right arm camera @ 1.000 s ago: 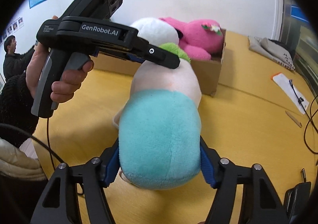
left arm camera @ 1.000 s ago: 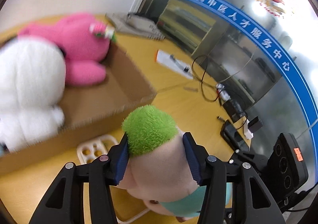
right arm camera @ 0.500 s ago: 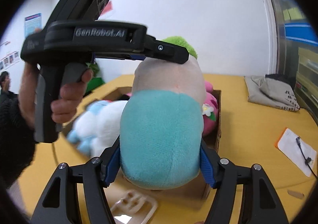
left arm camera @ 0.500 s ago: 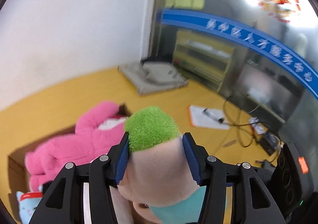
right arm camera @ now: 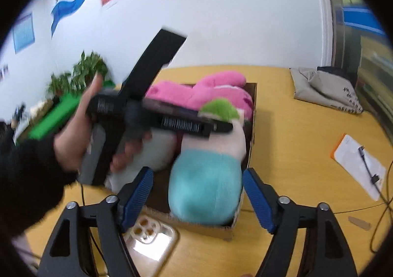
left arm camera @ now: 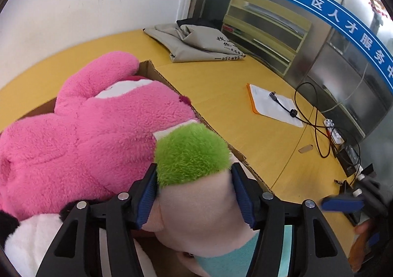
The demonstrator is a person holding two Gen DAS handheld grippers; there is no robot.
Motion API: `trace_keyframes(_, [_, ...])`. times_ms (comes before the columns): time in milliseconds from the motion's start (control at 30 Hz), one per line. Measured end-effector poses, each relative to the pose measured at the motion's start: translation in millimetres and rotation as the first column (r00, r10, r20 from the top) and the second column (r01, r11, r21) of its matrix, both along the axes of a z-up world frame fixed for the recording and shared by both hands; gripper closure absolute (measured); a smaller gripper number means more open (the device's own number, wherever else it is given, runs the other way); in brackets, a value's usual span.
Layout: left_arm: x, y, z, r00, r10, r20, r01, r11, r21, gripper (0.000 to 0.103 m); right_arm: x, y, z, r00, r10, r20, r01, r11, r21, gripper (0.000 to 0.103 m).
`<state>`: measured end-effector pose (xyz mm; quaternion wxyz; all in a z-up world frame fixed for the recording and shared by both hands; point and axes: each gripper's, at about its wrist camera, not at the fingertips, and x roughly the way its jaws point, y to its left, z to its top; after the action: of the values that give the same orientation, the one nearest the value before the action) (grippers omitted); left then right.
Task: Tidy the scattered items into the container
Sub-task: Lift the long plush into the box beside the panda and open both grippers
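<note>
Left fingers (left arm camera: 147, 193) flanking plush doll (left arm camera: 196, 193), right fingers (right arm camera: 258, 198) apart.

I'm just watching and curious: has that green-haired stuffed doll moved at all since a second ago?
Yes. The green-haired doll was held above the bare yellow table short of the cardboard box; now it sits inside the box's near end, beside the pink plush.

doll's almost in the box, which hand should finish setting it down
Left, probably: the left gripper has the head of the green-haired doll between its pads, jaws opening, over the cardboard box. The right gripper, jaws closing, flanks the teal body without touching it.
</note>
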<state>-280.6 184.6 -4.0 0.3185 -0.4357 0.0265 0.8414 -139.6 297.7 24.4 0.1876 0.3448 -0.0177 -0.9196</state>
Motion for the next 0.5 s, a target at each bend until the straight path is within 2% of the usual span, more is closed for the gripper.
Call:
trace_keyframes(33, [0,1,1,1.000,0.007,0.004,-0.007,1.000,0.001,0.036,-8,-7,-9,0.999,-0.005,0.041,0.003,0.999,0.034,0.057])
trace_keyframes(67, [3,1,2,1.000,0.011,-0.002,-0.011,1.000,-0.002,0.036,-14,-15,-21,0.996,-0.010,0.084,0.004,0.998,0.069,0.063])
trace_keyframes(133, [11,-5,9,0.999,0.022,-0.030,-0.022,1.000,0.007,0.034,-10,-26,-35,0.995,-0.015,0.103,0.008,0.998,0.066,0.062])
trace_keyframes(233, [25,-20,23,0.996,0.060,-0.061,-0.058,0.997,0.043,0.031,-10,-23,-37,0.994,-0.039,0.100,0.034,0.998,0.050,0.062])
trace_keyframes(267, [32,-27,29,0.993,0.089,-0.082,-0.085,0.995,0.049,0.030,-9,-25,-38,0.994,-0.051,0.097,0.045,0.997,0.059,0.060])
trace_keyframes(300, [41,-35,35,0.990,0.106,-0.098,-0.101,0.993,0.056,0.023,-8,-26,-37,0.993,-0.066,0.094,0.060,0.996,0.068,0.057])
trace_keyframes(333, [53,-43,42,0.986,0.119,-0.114,-0.111,0.991,0.072,0.015,-6,-26,-36,0.992,-0.085,0.093,0.078,0.994,0.076,0.045])
trace_keyframes(433, [92,-69,59,0.971,0.168,-0.171,-0.153,0.983,0.097,0.004,8,-25,-27,0.988,-0.107,0.109,0.104,0.994,0.035,0.022])
trace_keyframes(500, [119,-86,64,0.954,0.216,-0.206,-0.205,0.976,0.074,0.000,19,-28,-18,0.983,-0.165,0.079,0.160,0.985,0.066,0.020])
